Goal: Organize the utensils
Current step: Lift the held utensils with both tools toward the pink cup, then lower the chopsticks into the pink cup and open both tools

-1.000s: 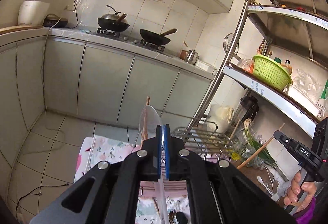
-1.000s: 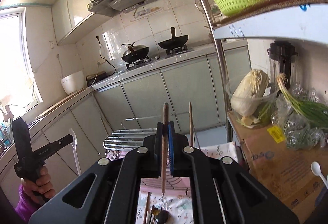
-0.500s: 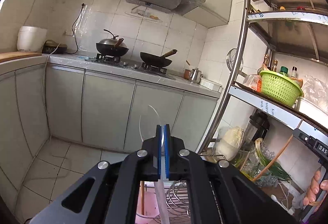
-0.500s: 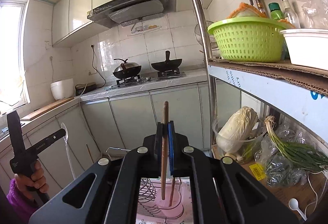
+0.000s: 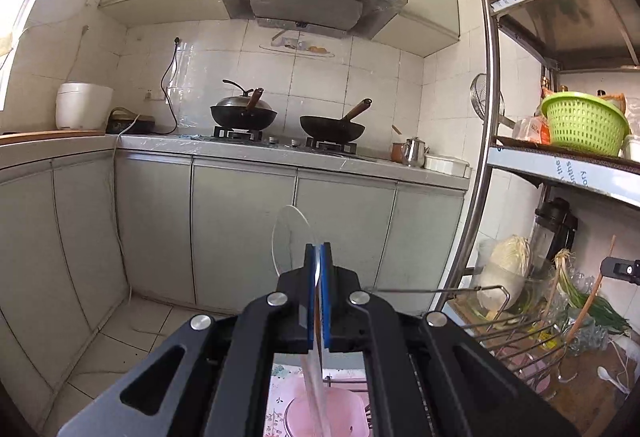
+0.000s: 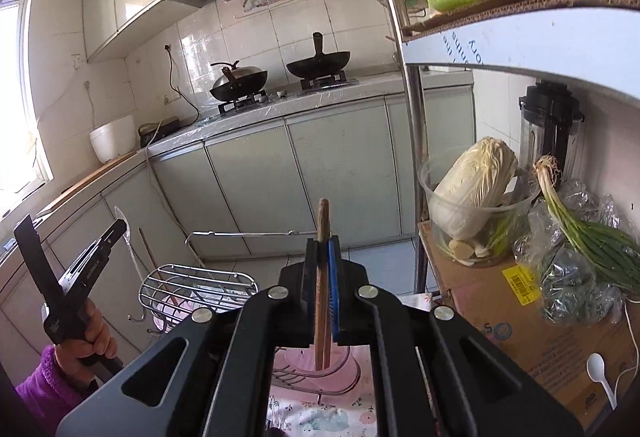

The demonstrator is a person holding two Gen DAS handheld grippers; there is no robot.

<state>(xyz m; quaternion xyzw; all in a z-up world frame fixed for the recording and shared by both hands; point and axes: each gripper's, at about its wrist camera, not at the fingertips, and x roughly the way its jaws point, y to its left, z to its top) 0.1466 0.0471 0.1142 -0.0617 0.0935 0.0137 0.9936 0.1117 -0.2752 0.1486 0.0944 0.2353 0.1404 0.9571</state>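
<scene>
I've brought both grippers in over the wire rack [image 6: 200,283] since a second ago. My left gripper [image 5: 319,257] is clenched on the clear spoon [image 5: 292,237], low centre, its handle now above the pink cup [image 5: 320,409]. My right gripper [image 6: 323,249] pinches the chopsticks [image 6: 322,277], tips at the pink holder [image 6: 312,369]. Dropping them in looks next.

Clear spoon [image 5: 292,241] (upright), wooden chopsticks [image 6: 322,277] clamped.
</scene>
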